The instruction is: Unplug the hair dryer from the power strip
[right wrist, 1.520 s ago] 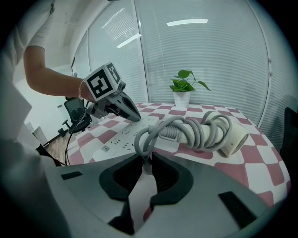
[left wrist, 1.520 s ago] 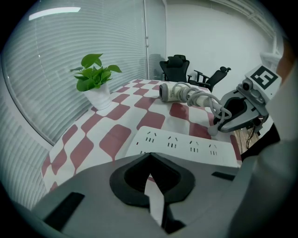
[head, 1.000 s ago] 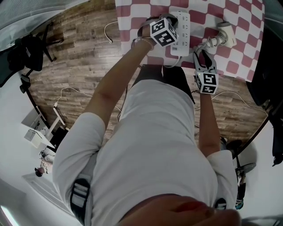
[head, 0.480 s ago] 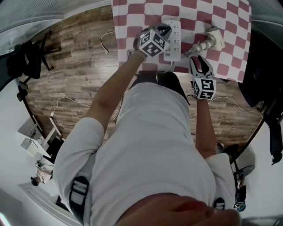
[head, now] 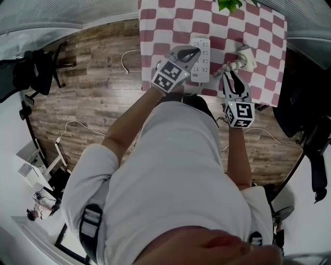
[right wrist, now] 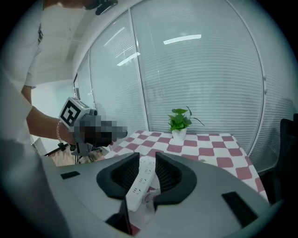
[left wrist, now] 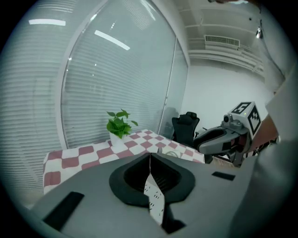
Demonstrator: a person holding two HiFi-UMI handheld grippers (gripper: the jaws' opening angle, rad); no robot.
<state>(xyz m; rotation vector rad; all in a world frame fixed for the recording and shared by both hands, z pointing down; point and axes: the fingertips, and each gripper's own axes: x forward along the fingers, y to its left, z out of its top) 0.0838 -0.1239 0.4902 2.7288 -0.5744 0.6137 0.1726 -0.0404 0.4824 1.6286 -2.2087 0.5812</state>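
- The hair dryer (head: 247, 54) was white and lay on the worktop (head: 160, 20) to the right of the power strip (head: 200, 58). Its pale cord (head: 230, 66) was bunched between the two. Whether its plug sat in a socket could not be made out.
- The power strip was a long white bar with rows of sockets, running away from the person.
- The left hand-held gripper (head: 193, 51) was clenched, its jaws together on nothing, at the power strip's left edge.
- The right hand-held gripper (head: 228, 77) was right of the power strip's near end, close to the cord. Its jaws were apart and closing. In the right gripper view the power strip showed through the gap, lying on the worktop beyond, with the pads off it.
- A red-and-white checked cloth (head: 269, 31) covered the worktop, and a potted plant (head: 230, 4) stood beyond the power strip's far end.
- A wood-plank floor (head: 93, 77) with thin cables (head: 126, 52) lay left of the power strip. Blinds (left wrist: 116, 69) hung behind glass beyond it, and a black office chair (left wrist: 185, 128) stood off to its right.
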